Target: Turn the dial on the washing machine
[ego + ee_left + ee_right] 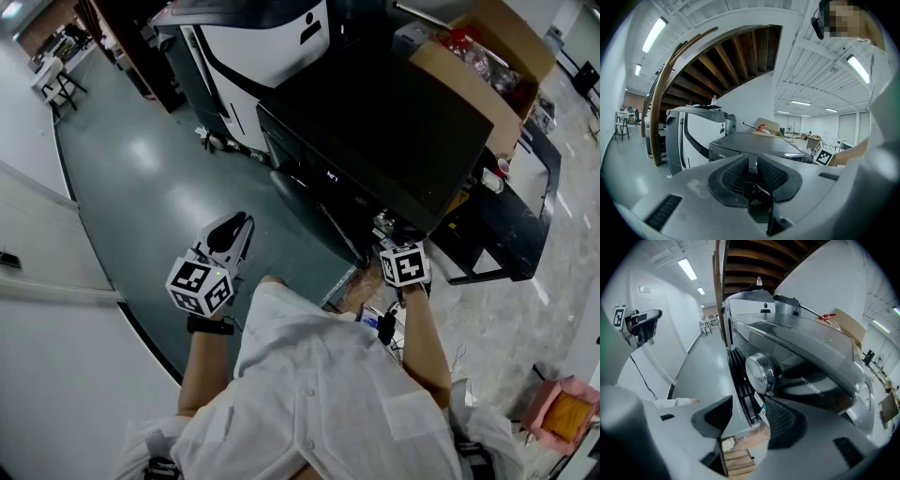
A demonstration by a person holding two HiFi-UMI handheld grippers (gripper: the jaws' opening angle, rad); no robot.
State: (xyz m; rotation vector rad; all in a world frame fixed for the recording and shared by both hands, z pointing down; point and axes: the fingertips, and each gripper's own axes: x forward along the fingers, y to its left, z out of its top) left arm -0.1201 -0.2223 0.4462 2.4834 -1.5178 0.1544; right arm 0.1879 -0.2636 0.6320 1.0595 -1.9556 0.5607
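The washing machine [375,122] is a dark, black-topped box ahead of me. In the right gripper view its chrome dial [759,372] sticks out of the front panel [811,380]. My right gripper [750,416] is open, and the dial sits just beyond and above its fingertips, not touching them. From the head view this gripper [389,239] is at the machine's near front corner. My left gripper [234,230] hangs over the green floor, well left of the machine. It [750,168] is shut on nothing and points toward the machine [754,143].
A white and black office machine [262,37] stands left of the washer. An open cardboard box [487,56] sits behind it. A low black stand [506,234] is on the right and a pink bag [562,412] lies on the floor. Wooden slats [736,458] lie under the washer.
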